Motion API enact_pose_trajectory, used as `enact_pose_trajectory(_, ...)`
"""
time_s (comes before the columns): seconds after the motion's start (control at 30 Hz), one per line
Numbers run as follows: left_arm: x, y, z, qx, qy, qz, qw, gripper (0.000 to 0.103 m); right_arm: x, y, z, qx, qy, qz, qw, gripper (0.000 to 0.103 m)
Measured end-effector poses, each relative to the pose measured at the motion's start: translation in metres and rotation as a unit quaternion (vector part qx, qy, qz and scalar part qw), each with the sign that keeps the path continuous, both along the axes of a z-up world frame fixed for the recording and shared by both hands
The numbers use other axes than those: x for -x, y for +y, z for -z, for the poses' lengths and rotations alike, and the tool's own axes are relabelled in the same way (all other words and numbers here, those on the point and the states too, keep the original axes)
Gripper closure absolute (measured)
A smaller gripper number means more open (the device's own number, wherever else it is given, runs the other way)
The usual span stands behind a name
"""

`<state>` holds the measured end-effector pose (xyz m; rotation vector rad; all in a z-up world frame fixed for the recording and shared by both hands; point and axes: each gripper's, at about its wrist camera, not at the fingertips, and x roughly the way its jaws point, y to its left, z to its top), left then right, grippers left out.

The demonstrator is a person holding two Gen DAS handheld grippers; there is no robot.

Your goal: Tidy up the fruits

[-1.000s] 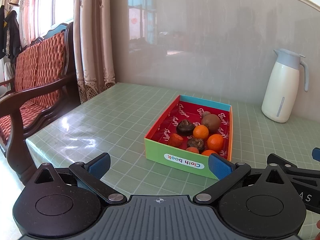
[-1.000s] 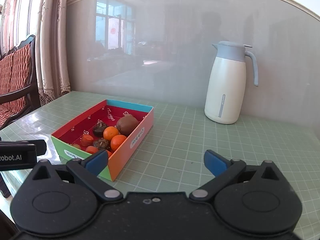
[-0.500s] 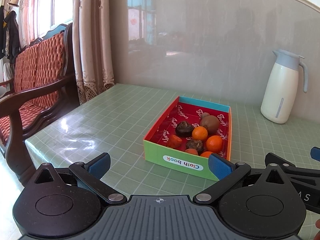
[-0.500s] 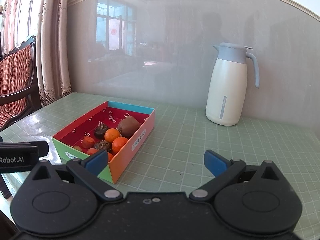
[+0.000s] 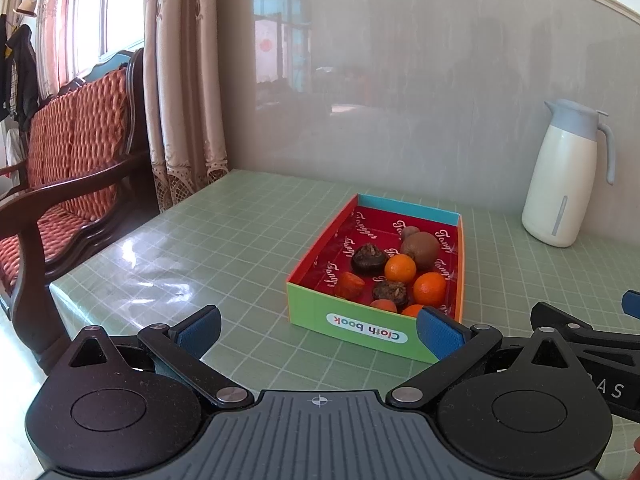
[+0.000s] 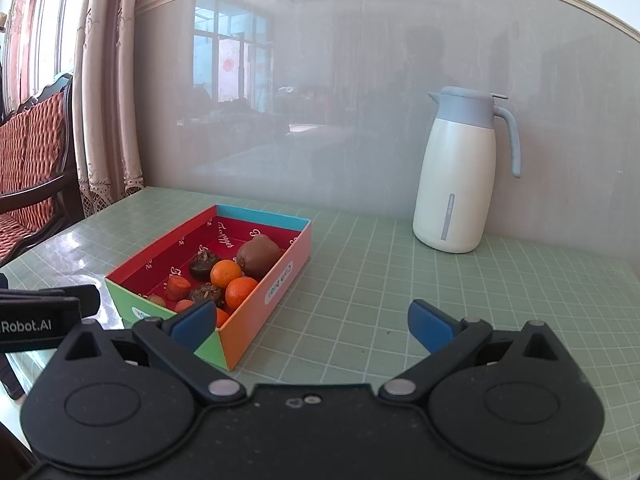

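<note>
A colourful cardboard box (image 5: 362, 330) with a red lining sits on the green checked table; it also shows in the right wrist view (image 6: 276, 280). Inside lie several fruits: oranges (image 5: 400, 269), a brown kiwi (image 5: 420, 249), dark round fruits (image 5: 368, 258) and small red ones (image 5: 349, 283). The kiwi (image 6: 258, 258) and oranges (image 6: 224, 273) show from the right too. My left gripper (image 5: 320, 330) is open and empty, in front of the box. My right gripper (image 6: 312, 324) is open and empty, right of the box's near corner.
A white thermos jug (image 6: 458, 172) with a grey-blue lid stands at the back right against the glossy wall. A wooden chair with red cushions (image 5: 68, 168) and curtains (image 5: 184, 80) stand left of the table edge (image 5: 80, 280).
Both grippers have drawn back slightly from the box, so it sits a little farther away in both views. Both stay open.
</note>
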<state>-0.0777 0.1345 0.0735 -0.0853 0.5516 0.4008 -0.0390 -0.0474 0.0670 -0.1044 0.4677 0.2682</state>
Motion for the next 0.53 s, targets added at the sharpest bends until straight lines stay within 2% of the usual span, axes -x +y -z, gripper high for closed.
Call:
enact_pose_trajectory(0.2,-0.0004,0.0022,0.0006,0.002,-0.004,0.003,1.0000,0.000,-0.0012,0.0014,-0.0001,0.002,0.000,-0.002,1.000,0.001)
enact_pose_trajectory(0.4,0.0030,0.0038,0.0003,0.012,-0.037,0.015,0.9991,0.001,-0.0037,0.0018,0.0005,0.005,0.000,-0.001,1.000,0.001)
enact_pose_trajectory(0.53,-0.0019,0.0017,-0.0019,-0.013,-0.035,0.003,0.9993,0.000,-0.0054,0.0001,0.0006,0.002,0.001,-0.001,1.000,0.001)
